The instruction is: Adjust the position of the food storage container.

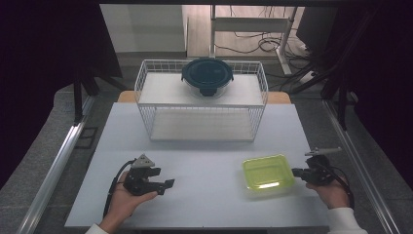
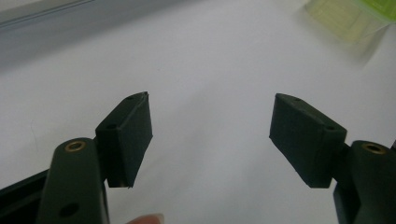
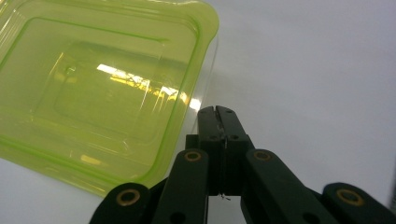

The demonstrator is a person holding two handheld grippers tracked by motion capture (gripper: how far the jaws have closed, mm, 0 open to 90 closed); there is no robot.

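Note:
A yellow-green plastic container [image 1: 267,174] with its lid on rests on the white table at the front right; it appears again [image 3: 98,88] in the right gripper view. My right gripper [image 1: 295,172] is shut with nothing between its pads, its tip [image 3: 216,111] right beside the container's right edge. At the front left a hand holds my left gripper [image 1: 168,184] low over the table, pointing right. Its jaws stand open around bare table [image 2: 212,135], and the container [image 2: 355,18] is a blur at the top right of the left gripper view.
A white wire basket [image 1: 201,120] stands at the back middle of the table. A round clear container with a dark blue lid [image 1: 207,75] sits on top of it. The table [image 1: 204,170] drops off at both sides, with cables on the floor behind.

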